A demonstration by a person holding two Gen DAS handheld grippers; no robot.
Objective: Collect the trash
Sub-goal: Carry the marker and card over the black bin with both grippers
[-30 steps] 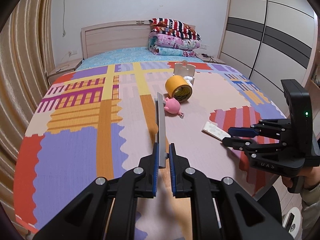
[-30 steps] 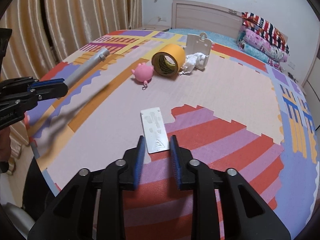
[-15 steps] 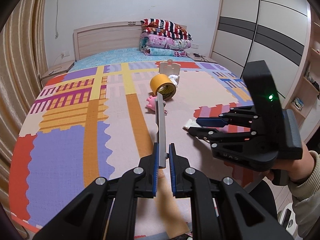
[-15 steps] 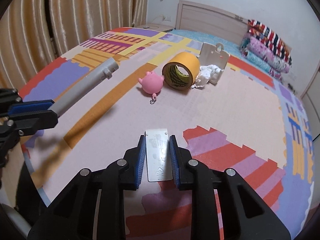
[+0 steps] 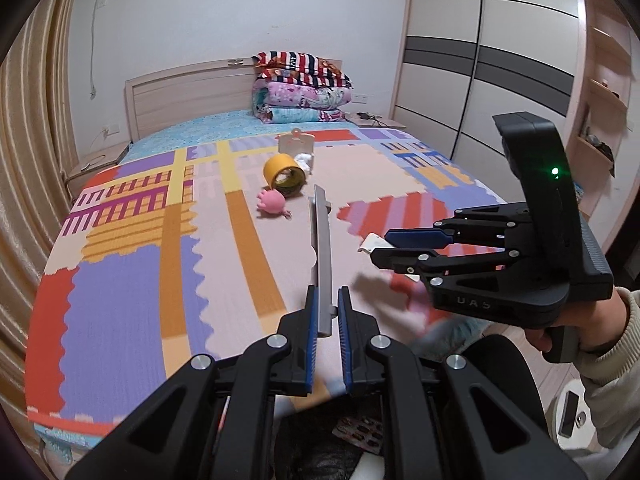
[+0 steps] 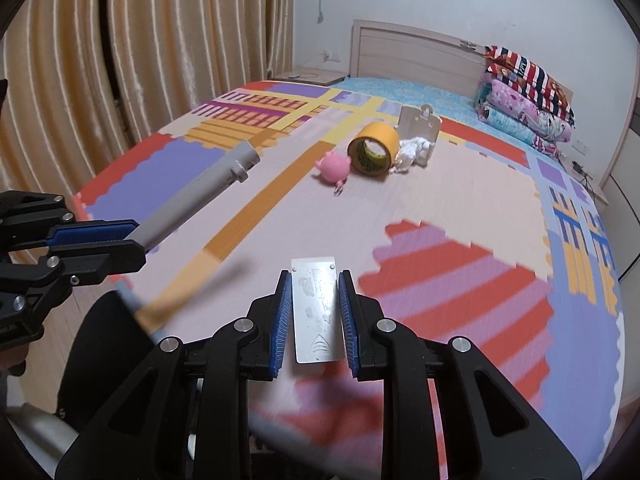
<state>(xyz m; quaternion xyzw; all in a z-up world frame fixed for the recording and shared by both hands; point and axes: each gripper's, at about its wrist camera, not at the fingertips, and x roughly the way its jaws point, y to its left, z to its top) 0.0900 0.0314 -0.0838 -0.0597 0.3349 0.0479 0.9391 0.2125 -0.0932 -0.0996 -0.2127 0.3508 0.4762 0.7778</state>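
The left gripper is closed on a grey tube; the tube's near end is clamped between the blue pads, and its length runs straight out toward 12 o'clock above the patterned mat. In the right wrist view the same tube is seen projecting from the left gripper toward 1 o'clock.

The right gripper is closed on a flat silver card, which is pinched by its two long edges and lies squarely between the jaws, its far end reaching just beyond the fingertips. From the left wrist only a white corner of the card is visible past the right gripper, so its seating cannot be confirmed there.

On the mat at 12 o'clock, well apart from both grippers, a pink toy is noted touching a yellow tape roll, with crumpled white tissue and a white plastic holder just behind.
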